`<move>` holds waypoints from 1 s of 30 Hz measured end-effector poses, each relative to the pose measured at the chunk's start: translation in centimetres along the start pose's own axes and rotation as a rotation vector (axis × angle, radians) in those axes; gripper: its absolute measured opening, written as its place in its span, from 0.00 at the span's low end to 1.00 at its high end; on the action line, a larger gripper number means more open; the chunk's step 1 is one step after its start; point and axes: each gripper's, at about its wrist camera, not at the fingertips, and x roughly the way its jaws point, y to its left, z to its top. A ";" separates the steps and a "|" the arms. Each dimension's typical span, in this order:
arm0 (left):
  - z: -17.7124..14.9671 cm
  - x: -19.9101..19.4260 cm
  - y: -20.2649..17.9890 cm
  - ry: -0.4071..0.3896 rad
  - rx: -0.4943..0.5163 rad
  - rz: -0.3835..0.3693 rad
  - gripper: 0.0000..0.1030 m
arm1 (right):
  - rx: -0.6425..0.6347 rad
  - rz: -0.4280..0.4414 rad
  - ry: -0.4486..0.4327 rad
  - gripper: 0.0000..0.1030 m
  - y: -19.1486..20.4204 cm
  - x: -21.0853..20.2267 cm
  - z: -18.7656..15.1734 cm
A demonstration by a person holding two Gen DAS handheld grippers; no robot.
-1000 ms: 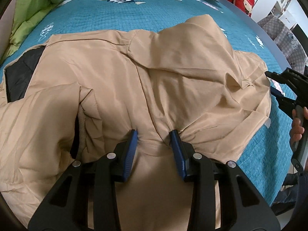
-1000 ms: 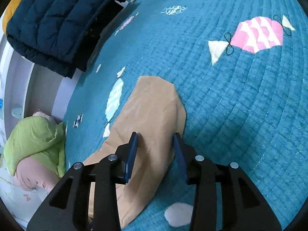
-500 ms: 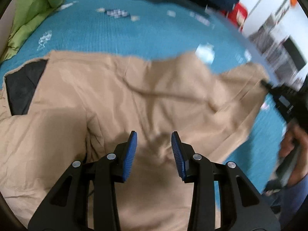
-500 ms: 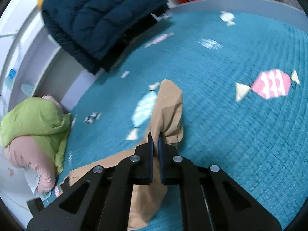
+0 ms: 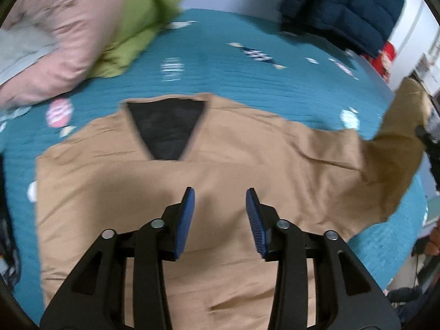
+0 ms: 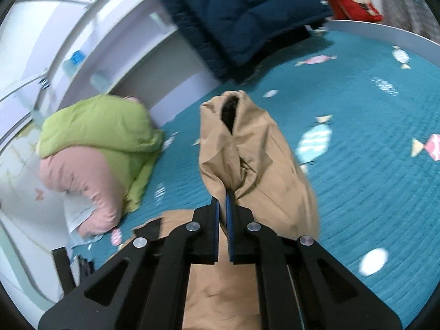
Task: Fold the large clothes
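The right gripper [image 6: 223, 209], now clamped on the tan jacket's sleeve [image 6: 247, 148], has lifted it for folding inward; the left gripper [image 5: 220, 220], just widening, grips nothing.

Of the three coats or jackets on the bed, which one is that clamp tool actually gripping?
The tan jacket. The right gripper is shut on its sleeve, lifted off the bed. The navy puffer jacket and the green one lie untouched at the far edge.
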 end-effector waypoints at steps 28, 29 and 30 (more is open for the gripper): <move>-5.9 -6.0 21.5 0.014 -0.235 0.161 0.47 | -0.192 0.240 0.393 0.05 24.0 12.7 -19.6; -6.1 -6.0 21.8 0.015 -0.238 0.163 0.48 | -0.197 0.235 0.407 0.05 24.1 13.1 -20.4; -6.2 -6.0 22.1 0.015 -0.240 0.164 0.48 | -0.206 0.225 0.427 0.05 24.3 13.7 -21.3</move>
